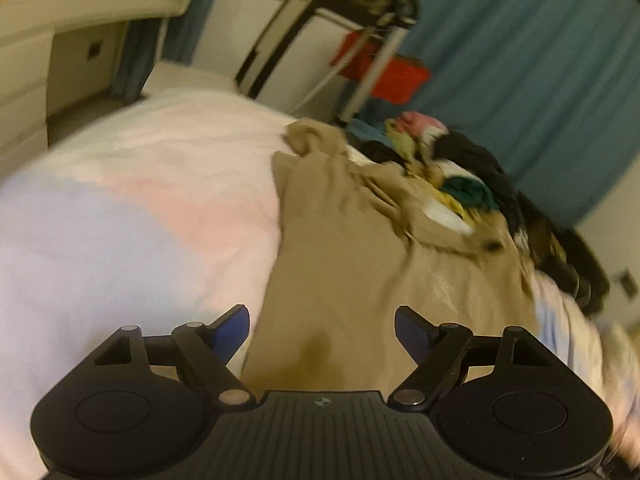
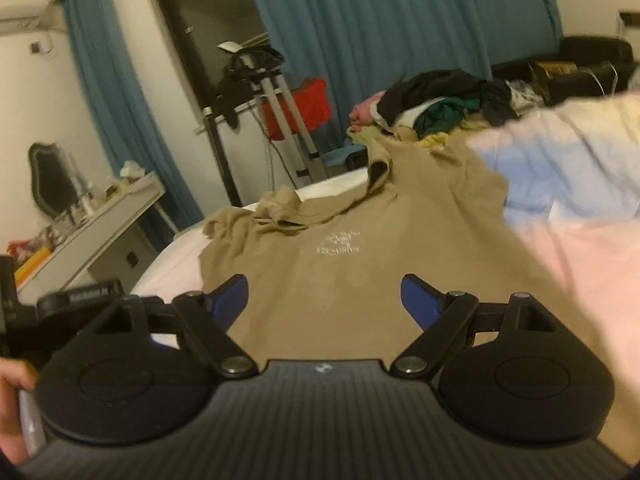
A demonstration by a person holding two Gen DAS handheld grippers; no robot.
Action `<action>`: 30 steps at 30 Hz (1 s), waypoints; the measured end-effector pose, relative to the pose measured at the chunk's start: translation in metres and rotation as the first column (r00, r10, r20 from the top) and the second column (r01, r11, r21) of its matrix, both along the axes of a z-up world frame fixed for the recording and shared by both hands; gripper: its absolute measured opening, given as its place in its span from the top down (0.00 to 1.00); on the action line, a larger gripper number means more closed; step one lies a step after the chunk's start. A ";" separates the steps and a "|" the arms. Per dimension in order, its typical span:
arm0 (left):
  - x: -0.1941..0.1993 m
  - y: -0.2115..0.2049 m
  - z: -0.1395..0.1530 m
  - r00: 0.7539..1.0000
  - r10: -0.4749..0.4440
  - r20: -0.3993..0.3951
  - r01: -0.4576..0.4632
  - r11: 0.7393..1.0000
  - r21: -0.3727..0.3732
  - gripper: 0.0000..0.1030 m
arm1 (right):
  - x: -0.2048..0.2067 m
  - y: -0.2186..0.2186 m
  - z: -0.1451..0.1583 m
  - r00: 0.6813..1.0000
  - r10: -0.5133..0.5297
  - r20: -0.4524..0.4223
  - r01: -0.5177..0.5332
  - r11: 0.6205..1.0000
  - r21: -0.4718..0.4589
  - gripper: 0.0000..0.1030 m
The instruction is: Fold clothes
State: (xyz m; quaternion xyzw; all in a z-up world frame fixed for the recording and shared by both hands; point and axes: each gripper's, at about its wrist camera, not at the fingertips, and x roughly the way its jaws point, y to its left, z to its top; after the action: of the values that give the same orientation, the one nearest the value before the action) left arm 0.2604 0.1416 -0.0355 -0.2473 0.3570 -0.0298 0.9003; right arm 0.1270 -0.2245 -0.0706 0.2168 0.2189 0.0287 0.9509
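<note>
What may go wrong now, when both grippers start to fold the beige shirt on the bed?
The beige shirt has a bunched sleeve; folding now may trap creases. Its far edge touches the clothes pile, which could get dragged along. Both the left gripper and the right gripper are open and hold nothing.

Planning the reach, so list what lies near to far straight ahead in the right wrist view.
right gripper, open → tan shirt spread on the bed → pile of mixed clothes → blue curtain.
</note>
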 end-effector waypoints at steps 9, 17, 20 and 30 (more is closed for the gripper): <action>0.128 0.050 -0.059 0.967 0.254 0.029 -0.234 0.926 -0.297 0.38 | 0.059 -0.010 -0.076 0.999 -0.030 0.029 0.030 1.000 -0.005 0.17; 0.204 0.064 -0.085 0.966 0.254 -0.049 -0.255 0.906 -0.337 0.64 | 0.091 -0.006 -0.104 0.998 0.017 0.061 -0.018 1.000 0.025 0.16; 0.229 0.062 -0.086 0.981 0.186 -0.063 -0.196 0.938 -0.285 0.88 | 0.095 -0.002 -0.104 0.997 0.034 0.072 -0.036 0.999 0.025 0.16; 0.153 0.095 -0.045 0.977 0.197 0.085 -0.189 0.978 -0.091 0.95 | 0.084 -0.008 -0.101 0.997 -0.024 0.067 0.020 0.998 0.063 0.17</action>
State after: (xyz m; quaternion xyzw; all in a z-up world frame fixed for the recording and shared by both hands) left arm 0.4138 0.2367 -0.0803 -0.3161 0.2872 0.0316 0.9037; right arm 0.2110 -0.2322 -0.1718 0.2475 0.1832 0.0323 0.9509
